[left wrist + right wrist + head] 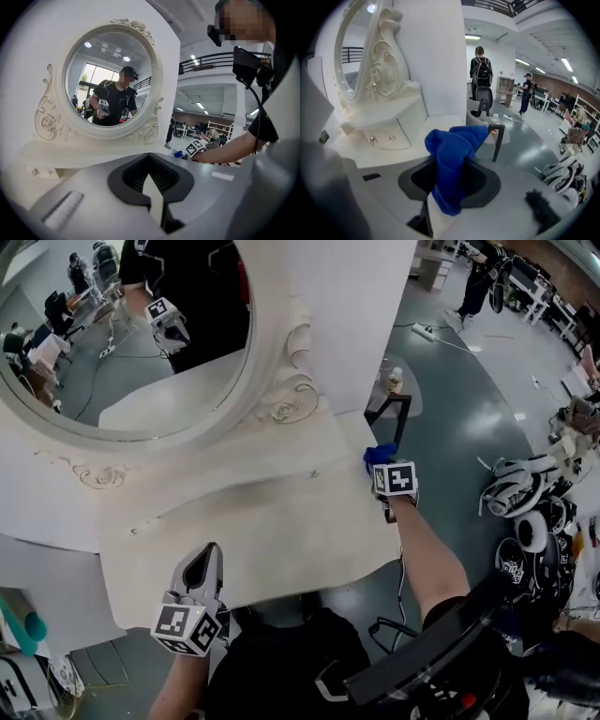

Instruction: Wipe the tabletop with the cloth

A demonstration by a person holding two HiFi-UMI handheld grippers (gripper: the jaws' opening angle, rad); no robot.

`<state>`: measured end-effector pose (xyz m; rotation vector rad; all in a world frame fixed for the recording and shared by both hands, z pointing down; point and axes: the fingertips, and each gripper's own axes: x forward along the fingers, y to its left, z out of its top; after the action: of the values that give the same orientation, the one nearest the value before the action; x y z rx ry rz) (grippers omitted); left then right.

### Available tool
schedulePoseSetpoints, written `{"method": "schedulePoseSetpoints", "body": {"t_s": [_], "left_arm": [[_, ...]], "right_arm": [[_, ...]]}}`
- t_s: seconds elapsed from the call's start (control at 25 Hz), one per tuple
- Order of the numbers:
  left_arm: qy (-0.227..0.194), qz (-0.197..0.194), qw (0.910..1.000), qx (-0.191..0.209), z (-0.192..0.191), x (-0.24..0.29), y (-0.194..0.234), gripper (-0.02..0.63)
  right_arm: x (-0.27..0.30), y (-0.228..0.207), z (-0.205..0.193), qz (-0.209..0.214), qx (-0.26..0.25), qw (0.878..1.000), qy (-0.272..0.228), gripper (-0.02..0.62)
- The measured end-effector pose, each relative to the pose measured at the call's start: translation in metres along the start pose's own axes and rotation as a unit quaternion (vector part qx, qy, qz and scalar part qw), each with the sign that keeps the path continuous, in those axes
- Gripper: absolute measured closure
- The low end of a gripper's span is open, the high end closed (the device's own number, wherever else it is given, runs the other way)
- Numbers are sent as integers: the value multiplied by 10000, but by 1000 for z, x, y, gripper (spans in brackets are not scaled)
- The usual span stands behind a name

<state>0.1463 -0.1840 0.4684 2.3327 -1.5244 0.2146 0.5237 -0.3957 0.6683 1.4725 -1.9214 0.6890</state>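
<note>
The left gripper (208,559) and right gripper (382,463) share a pale grey body and black ribbed fingers (136,176). Behind each pair of fingers sits a white cube (187,626) printed with black square markers. The person wears a black short-sleeved top (265,129), with a black cable (255,101) hanging from a black head rig (246,65)
</note>
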Motion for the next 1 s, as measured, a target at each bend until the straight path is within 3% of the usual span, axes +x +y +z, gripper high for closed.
{"method": "schedulePoseSetpoints", "body": {"t_s": [0.16,0.32,0.68,1.0], "left_arm": [[9,-8,10000,-14,-2,3,-7,598],[-27,-264,9996,52,3,10,-23,598],[-104,-836,9963,160,9,17,-47,598],[-128,-1214,9923,230,12,14,-59,598]], "right_arm": [[-13,3,-15,147,-28,9999,-17,460],[-40,2,-47,180,-51,9998,61,462],[-112,-13,-131,-160,273,9993,197,460],[-162,-19,-182,-485,420,9978,172,460]]}}
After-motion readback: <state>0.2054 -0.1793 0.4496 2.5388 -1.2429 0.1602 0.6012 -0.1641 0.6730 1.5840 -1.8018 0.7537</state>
